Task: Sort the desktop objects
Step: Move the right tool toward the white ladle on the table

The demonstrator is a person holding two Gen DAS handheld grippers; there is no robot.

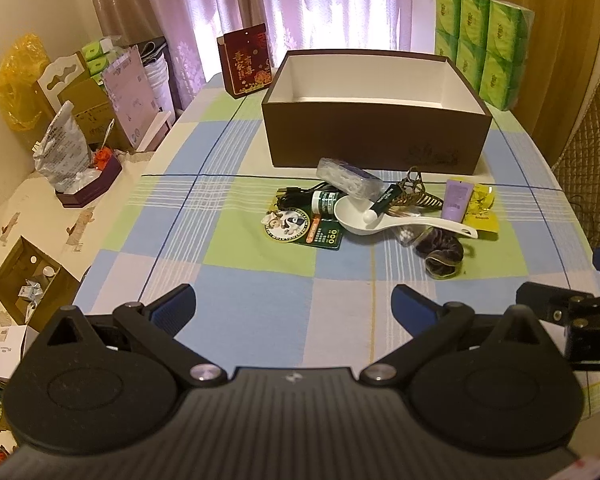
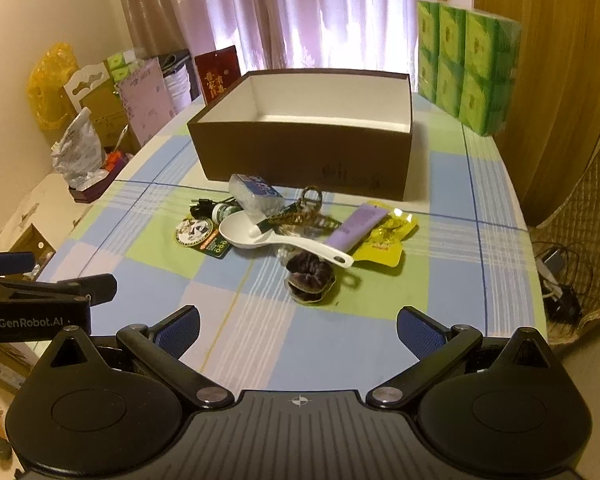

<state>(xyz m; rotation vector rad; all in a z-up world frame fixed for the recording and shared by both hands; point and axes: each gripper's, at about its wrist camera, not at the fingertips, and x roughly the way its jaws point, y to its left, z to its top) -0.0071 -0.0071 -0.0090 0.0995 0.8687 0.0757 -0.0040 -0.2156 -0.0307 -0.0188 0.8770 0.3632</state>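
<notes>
A brown box (image 1: 376, 136) (image 2: 300, 148) with a white inside stands open at the far side of the checked tablecloth. In front of it lies a heap of small things: a white spoon (image 1: 380, 220) (image 2: 268, 236), a purple tube (image 1: 456, 199) (image 2: 356, 226), a yellow packet (image 1: 482, 210) (image 2: 386, 242), a dark scrunchie (image 1: 440, 252) (image 2: 310, 276), a clear case (image 1: 348, 178) (image 2: 256, 194), a green bottle (image 1: 326, 202) and a round badge (image 1: 286, 224) (image 2: 194, 232). My left gripper (image 1: 294, 306) and right gripper (image 2: 298, 328) hover open near the front, short of the heap, both empty.
Green tissue packs (image 1: 484, 40) (image 2: 468, 64) stand at the back right, a red gift box (image 1: 246, 60) at the back left. Cartons and bags crowd a side surface (image 1: 60, 128) to the left. A chair back (image 1: 592, 140) and cables (image 2: 560, 280) lie to the right.
</notes>
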